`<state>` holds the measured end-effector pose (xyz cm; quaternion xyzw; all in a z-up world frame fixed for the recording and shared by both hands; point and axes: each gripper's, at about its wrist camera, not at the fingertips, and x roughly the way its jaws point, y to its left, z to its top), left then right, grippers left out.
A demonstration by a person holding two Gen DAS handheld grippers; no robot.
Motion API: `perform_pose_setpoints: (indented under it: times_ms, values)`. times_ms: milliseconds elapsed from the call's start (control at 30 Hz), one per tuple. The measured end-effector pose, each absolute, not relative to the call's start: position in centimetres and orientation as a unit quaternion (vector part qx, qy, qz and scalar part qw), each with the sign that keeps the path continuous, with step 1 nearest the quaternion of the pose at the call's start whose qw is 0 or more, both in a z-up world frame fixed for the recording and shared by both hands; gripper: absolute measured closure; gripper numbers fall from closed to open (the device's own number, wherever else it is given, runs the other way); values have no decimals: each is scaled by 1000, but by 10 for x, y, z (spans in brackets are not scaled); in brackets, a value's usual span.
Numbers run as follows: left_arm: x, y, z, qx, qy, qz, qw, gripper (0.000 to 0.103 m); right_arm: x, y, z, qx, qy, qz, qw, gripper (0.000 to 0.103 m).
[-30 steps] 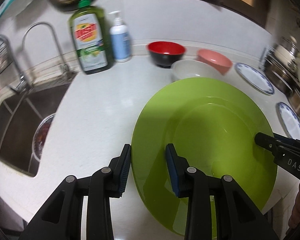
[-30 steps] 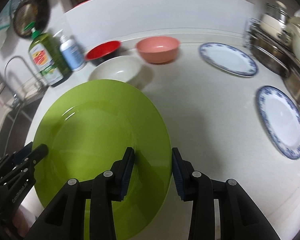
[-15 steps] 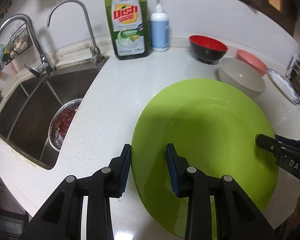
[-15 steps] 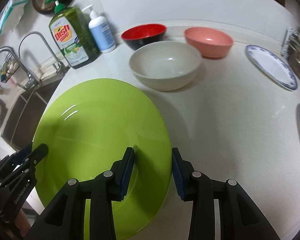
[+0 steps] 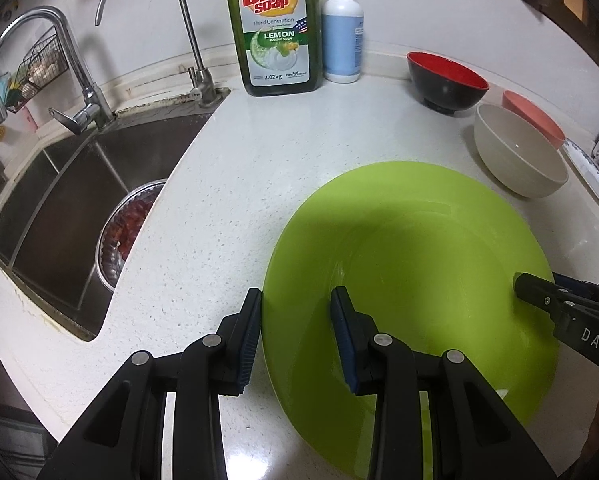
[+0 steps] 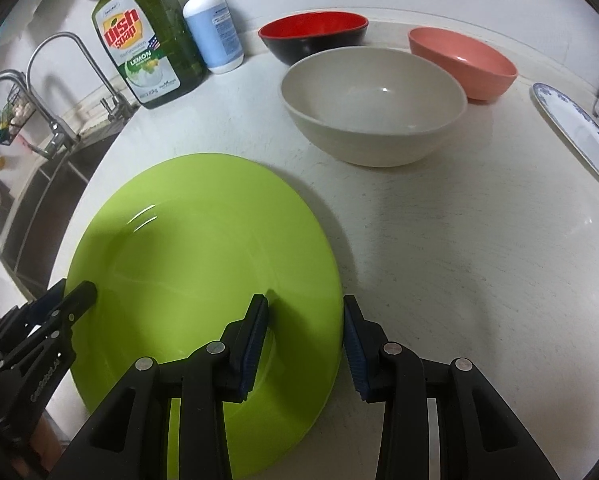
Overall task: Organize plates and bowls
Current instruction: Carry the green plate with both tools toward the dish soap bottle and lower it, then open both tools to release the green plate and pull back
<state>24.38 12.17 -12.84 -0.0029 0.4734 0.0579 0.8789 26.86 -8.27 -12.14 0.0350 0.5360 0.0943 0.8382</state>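
Observation:
A large green plate (image 5: pixel 411 280) (image 6: pixel 203 264) sits low over the white counter, held from both sides. My left gripper (image 5: pixel 295 332) is shut on its left rim, one finger above and one below. My right gripper (image 6: pixel 305 344) is shut on its right rim the same way; it also shows in the left wrist view (image 5: pixel 555 304). Behind the plate stand a cream bowl (image 6: pixel 373 104), a red-and-black bowl (image 6: pixel 313 38) and a pink bowl (image 6: pixel 463 60). A blue-rimmed white plate (image 6: pixel 575 128) lies at the right.
A sink (image 5: pixel 59 200) with a steel bowl of red food (image 5: pixel 127 228) lies left of the plate. Two faucets (image 5: pixel 75 80), a dish soap bottle (image 5: pixel 275 28) and a pump bottle (image 5: pixel 343 36) stand along the back wall.
Both grippers have carried the green plate left and forward, toward the sink and soap bottle. The bowls and blue-rimmed plates have shifted right in view. The plate sits lower over the counter.

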Motion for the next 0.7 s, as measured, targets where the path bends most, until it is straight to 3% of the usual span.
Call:
perform_pose_setpoints:
  times_ms: [400,467,533,567,700]
  values:
    - [241,122,-130,3,471,62,880,68,269,-77,-120,22,530,97,842,64]
    - [241,123,-128,0,468,60,882,62,269,-77,-120,27,531,96,841,64]
    - [241,125,-125,-5,465,65,883,46,269,-78,-120,31,530,95,842,63]
    - [241,125,-124,-4,462,66,884,46,269,-79,-119,31,530,93,842,62]
    - [239,123,-112,6,449,69,891,33,265,-80,-111,26,513,82,854,44]
